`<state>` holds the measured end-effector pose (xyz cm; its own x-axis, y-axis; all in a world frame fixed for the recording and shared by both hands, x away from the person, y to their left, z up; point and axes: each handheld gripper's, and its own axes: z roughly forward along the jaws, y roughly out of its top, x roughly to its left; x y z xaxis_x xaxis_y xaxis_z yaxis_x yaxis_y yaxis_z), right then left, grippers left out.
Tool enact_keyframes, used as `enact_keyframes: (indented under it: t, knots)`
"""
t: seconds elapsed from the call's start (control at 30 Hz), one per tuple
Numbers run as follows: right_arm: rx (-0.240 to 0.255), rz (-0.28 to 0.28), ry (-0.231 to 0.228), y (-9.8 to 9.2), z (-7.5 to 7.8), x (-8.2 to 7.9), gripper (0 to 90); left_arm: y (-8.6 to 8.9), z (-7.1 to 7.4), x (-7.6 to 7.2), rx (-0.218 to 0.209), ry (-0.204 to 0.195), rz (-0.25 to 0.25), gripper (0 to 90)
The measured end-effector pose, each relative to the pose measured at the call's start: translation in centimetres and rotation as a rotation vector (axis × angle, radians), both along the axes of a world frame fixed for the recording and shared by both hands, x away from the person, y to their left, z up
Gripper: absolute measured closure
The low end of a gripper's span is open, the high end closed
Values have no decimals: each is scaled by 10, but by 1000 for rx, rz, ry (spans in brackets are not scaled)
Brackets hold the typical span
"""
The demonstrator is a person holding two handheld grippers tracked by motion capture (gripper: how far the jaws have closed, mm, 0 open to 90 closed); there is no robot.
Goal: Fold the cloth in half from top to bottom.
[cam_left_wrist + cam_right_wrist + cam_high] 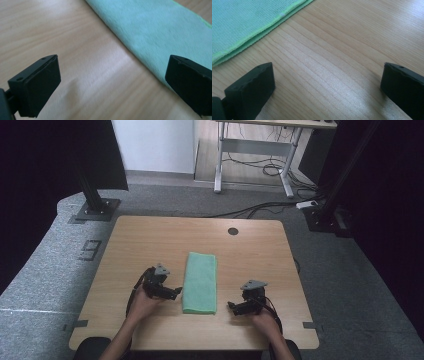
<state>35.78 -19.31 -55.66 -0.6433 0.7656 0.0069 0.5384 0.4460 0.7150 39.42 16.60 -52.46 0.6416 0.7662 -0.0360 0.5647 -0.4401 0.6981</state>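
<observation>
Low, both grippers [179,291] [231,306] beside towel [200,282]

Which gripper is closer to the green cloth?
The left gripper: its tips almost reach the cloth's left edge, and one jaw overlaps the cloth in the left gripper view. The right gripper has bare table between.

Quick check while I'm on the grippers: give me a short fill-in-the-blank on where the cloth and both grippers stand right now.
1. The folded cloth on the wooden table is ____ in colour.
2. The cloth lies ____ the left gripper and the right gripper.
3. Both grippers' jaws stand ____, with nothing held.
4. In the right gripper view the cloth shows ____ stacked hemmed edges.

Missing words: green; between; open; two
</observation>
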Motion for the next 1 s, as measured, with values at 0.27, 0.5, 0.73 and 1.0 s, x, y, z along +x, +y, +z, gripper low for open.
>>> enact_keyframes:
  t: [0.27, 0.5, 0.73, 1.0]
  knots:
    - [0, -3, 0, 0, 0, 0, 0, -13, 1, 21, -21, -11, 17, 2]
    - [1, -7, 1, 1, 0, 0, 0, -22, -12, 32, 5, -4, 30, 2]
    - [-21, -23, 21, 7, 4, 2, 3, -25, -22, 35, 56, 8, 33, 2]
    - [38, 7, 6, 28, 14, 12, 4, -24, -24, 36, 39, 26, 41, 1]
